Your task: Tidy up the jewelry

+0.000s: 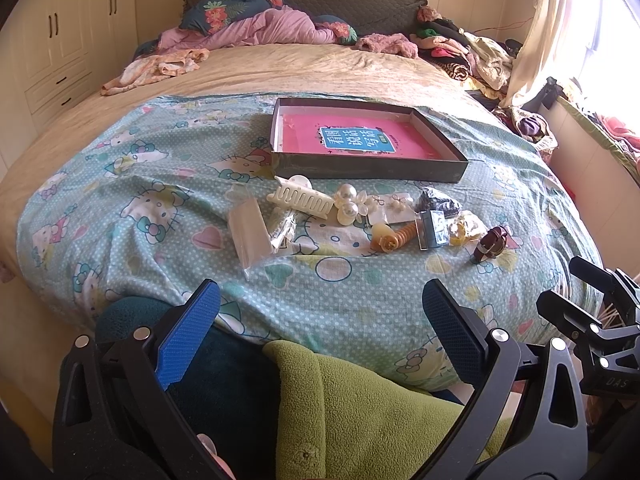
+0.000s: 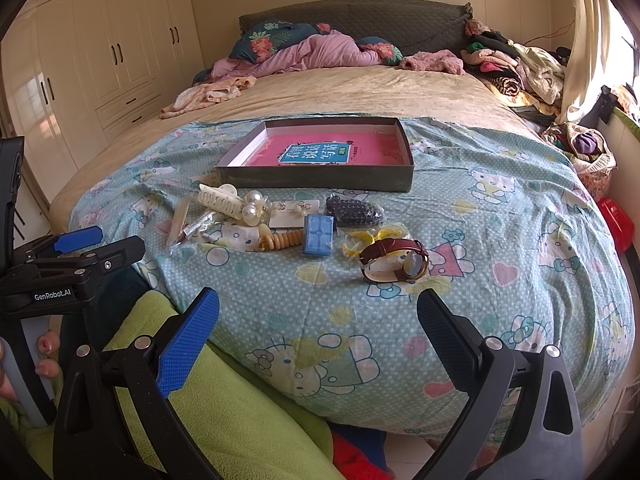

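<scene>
A pile of jewelry lies on the Hello Kitty sheet: a cream hair claw point(image 1: 302, 199) point(image 2: 221, 200), pearl clips point(image 1: 347, 204) point(image 2: 252, 206), an earring card point(image 2: 294, 212), a blue box point(image 2: 319, 235), a dark bead bag point(image 2: 354, 210), a yellow bangle point(image 2: 360, 240), a spiral tie point(image 1: 394, 236), and a brown-strap watch point(image 2: 394, 264) point(image 1: 490, 243). Behind them sits a shallow dark box point(image 1: 374, 168) point(image 2: 320, 180) with a pink book inside. My left gripper point(image 1: 320, 328) and right gripper point(image 2: 318, 332) are both open and empty, held off the bed's near edge.
Green and dark fleece cloth point(image 1: 360, 408) lies below the grippers. Clear plastic bags point(image 1: 252, 236) sit left of the pile. Bedding and clothes heap at the headboard point(image 2: 320, 52) and right side point(image 2: 520, 68). Wardrobes point(image 2: 100, 60) stand left.
</scene>
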A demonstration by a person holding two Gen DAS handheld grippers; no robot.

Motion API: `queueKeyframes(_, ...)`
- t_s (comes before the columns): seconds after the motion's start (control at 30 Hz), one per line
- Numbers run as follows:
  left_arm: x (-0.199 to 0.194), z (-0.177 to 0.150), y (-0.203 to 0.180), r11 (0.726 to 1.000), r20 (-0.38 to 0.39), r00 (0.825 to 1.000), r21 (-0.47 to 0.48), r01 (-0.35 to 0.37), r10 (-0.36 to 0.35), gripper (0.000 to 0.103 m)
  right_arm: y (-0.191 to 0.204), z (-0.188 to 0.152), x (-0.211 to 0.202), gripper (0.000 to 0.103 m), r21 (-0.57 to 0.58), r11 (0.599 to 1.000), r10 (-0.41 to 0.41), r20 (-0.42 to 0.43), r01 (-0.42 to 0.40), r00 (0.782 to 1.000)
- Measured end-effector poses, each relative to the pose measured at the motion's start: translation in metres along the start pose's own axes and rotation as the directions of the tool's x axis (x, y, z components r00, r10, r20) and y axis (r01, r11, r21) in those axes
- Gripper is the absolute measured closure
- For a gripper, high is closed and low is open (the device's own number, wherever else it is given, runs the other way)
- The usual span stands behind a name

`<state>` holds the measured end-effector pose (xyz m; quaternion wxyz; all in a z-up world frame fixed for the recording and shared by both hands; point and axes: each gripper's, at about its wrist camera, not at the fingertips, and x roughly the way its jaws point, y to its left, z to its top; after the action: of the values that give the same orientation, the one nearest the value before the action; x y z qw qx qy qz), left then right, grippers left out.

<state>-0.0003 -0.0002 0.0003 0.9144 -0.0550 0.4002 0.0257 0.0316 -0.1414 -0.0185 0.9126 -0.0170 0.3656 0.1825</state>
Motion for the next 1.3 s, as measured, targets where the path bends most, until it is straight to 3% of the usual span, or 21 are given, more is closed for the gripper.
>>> queueKeyframes(0.9,0.007,0.002,0.014,0.999,-0.025,1.000,-0.030,-0.010,0.009,0.008,-0.005,0.005,0.014,0.004,0.031,0.999,0.014,-0.016,-0.013,1.000)
queueKeyframes(1.3,0.020,0.012,0.046,0.992,-0.033,0.996,-0.093,-0.085,0.083,0.008,-0.026,0.017,0.027,0.004,0.089,0.996,-0.008,-0.006,0.009,1.000)
